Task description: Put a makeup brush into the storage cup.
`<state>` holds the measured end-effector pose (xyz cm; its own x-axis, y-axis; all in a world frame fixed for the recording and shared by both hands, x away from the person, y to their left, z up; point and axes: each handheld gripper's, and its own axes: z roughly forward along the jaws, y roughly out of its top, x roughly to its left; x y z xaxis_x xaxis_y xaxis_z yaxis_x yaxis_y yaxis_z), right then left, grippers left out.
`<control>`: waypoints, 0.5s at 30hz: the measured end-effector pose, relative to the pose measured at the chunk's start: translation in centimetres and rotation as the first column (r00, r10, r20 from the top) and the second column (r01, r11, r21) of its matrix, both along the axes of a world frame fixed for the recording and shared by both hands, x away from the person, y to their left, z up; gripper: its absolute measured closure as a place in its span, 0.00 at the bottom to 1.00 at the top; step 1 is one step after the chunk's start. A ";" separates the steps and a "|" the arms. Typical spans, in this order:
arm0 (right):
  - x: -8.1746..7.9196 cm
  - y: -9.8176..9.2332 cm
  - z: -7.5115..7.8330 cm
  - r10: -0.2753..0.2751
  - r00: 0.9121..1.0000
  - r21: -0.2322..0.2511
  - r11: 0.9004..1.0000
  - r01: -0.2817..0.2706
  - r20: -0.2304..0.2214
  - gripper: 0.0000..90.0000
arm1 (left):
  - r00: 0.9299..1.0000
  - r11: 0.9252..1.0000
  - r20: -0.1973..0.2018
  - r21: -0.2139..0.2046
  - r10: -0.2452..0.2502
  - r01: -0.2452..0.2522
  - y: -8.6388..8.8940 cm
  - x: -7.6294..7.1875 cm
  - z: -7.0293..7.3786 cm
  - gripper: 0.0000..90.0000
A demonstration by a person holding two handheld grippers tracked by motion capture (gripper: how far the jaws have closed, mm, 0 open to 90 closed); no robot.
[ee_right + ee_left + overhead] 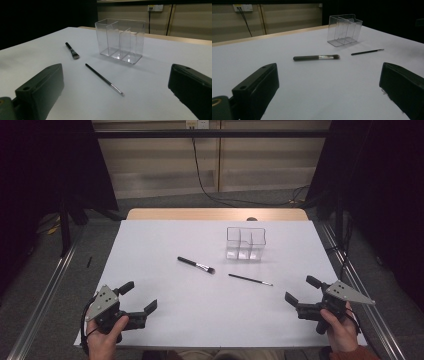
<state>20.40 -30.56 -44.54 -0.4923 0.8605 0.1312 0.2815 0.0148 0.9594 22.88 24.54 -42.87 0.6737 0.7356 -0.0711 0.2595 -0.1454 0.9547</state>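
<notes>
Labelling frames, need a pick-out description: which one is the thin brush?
Start at the clear three-compartment organizer on the white table. Just in front of it, on the side of the right gripper, lies the thin brush, flat and apart from everything. Unlike the thick brush to its left, it is pencil-slim with a tiny pointed tip.

Black brushes (195, 265), clear organizer (245, 243), white table (165, 240)

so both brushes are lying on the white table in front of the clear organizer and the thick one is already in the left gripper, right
Not quite: the thick brush is not in the left gripper. The high view shows it lying free on the white table, like the thin brush, in front of the clear organizer, and that gripper open and empty.
</notes>
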 end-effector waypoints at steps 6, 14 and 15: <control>0.0 -0.1 -0.1 0.003 1.000 0.001 1.000 -0.003 0.000 0.00 | 1.000 1.000 -0.004 0.021 -0.011 0.011 -0.2 0.2 -0.1 0.02; 0.2 -0.1 -0.2 0.018 1.000 0.013 1.000 -0.018 -0.002 0.00 | 1.000 0.999 -0.019 0.025 -0.023 0.024 -0.5 0.4 -0.2 0.02; 0.2 -0.1 -0.2 0.019 1.000 0.015 1.000 -0.019 -0.003 0.00 | 0.999 0.999 -0.019 0.030 -0.026 0.026 -0.6 0.4 -0.2 0.02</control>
<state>20.57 -30.62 -44.72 -0.5082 0.8488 0.1459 0.2843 0.0054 0.9587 23.27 23.96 -43.05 0.6916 0.7197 -0.0614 0.2727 -0.1813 0.9449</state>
